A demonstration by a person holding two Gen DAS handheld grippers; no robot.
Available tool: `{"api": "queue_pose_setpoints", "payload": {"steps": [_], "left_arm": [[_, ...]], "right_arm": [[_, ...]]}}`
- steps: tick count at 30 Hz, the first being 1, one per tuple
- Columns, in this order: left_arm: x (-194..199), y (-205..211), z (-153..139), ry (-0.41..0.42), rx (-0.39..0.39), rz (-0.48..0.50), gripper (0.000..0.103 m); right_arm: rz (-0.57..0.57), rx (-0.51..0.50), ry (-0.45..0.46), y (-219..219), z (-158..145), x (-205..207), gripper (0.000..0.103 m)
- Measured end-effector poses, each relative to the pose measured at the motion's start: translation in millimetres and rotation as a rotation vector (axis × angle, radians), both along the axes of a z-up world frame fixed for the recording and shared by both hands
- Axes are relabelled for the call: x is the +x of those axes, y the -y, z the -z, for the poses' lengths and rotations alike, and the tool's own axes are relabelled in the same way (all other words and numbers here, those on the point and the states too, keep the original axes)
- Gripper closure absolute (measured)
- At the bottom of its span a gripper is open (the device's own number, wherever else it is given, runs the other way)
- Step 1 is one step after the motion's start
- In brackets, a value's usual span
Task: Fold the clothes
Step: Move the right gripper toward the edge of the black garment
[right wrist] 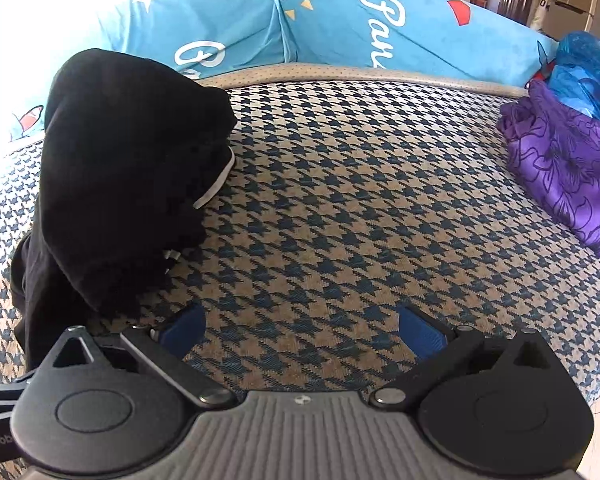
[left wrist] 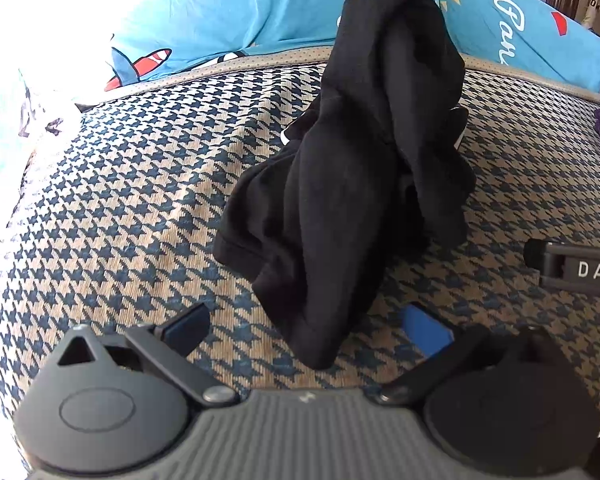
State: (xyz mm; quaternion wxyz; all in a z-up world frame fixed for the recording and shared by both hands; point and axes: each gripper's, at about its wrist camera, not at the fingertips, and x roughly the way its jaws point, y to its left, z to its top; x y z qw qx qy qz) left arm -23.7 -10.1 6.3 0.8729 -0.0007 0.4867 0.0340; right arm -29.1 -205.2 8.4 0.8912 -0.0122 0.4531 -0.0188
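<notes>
Black garment (left wrist: 352, 168) sits bunched in a heap mid-frame on the houndstooth cushion (left wrist: 132, 184), left side in my right view. My left gripper (left wrist: 306, 330) is spread wide, empty, garment's tip between its fingers. Right gripper (right wrist: 300, 330) wide apart, empty. Purple cloth (right wrist: 568, 168) far right.

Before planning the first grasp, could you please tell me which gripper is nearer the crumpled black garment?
Left. The crumpled black garment lies just ahead, between its open jaws; the right gripper has it off to its left.
</notes>
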Motion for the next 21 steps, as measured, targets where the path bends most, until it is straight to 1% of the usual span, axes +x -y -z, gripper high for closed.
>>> {"api": "queue_pose_setpoints", "payload": {"steps": [11, 21], "left_arm": [[1, 3, 2, 0.002, 0.006, 0.019, 0.000], [2, 7, 2, 0.010, 0.004, 0.039, 0.000]], "right_arm": [[0.027, 0.003, -0.010, 12, 0, -1, 0.000], [0.022, -0.005, -0.014, 20, -2, 4, 0.000]]}}
